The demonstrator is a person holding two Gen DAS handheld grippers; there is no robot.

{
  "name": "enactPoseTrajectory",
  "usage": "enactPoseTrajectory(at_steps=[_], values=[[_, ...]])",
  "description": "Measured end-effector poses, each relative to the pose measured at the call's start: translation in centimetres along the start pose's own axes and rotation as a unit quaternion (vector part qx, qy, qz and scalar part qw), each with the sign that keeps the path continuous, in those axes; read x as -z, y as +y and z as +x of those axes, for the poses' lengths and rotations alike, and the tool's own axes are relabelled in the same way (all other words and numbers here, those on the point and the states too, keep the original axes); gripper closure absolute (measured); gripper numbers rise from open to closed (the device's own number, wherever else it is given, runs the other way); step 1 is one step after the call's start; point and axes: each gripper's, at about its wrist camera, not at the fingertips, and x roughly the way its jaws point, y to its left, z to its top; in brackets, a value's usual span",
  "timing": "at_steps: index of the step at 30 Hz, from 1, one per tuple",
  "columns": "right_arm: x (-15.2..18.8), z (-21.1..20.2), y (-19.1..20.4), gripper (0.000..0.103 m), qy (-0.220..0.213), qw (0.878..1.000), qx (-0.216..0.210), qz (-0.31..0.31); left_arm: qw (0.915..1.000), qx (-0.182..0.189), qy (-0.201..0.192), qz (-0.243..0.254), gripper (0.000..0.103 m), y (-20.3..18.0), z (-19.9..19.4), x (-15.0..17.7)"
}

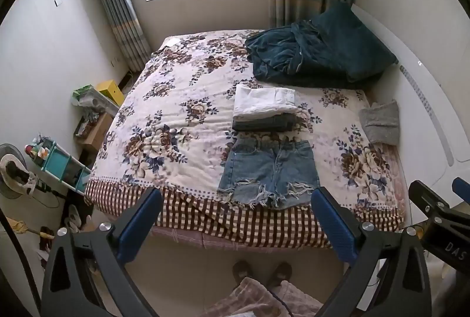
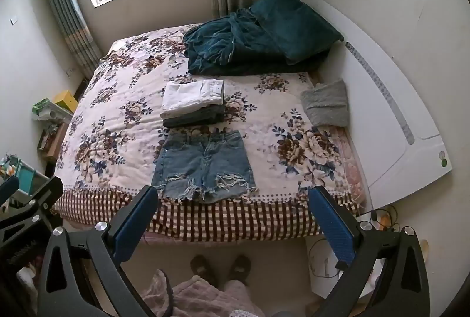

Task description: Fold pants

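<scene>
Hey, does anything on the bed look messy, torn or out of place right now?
The denim shorts lie flat near the bed's front edge with ripped, frayed hems, probably just their style. Behind the folded stack, a dark teal blanket sits rumpled. Both grippers, left and right, are open and clear.

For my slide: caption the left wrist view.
Open left hand-held gripper above denim shorts lying flat on the floral bed.

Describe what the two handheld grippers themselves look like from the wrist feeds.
Both match: the left gripper and right gripper have black, angular frames with triangular cutouts and silver round bolts. Their fingers carry flat, blue, textured pads. White lettering, "DAS", marks the right gripper's black body seen from the left wrist view.
</scene>
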Motion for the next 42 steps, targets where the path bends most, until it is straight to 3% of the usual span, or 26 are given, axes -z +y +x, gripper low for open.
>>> enactPoseTrajectory(at_steps=[42], values=[[0.3, -0.7, 1.1, 0.000, -0.002, 1.000, -0.004, 0.001, 1.0000, -0.002, -0.009, 0.002, 0.000, -0.1, -0.4, 0.2]])
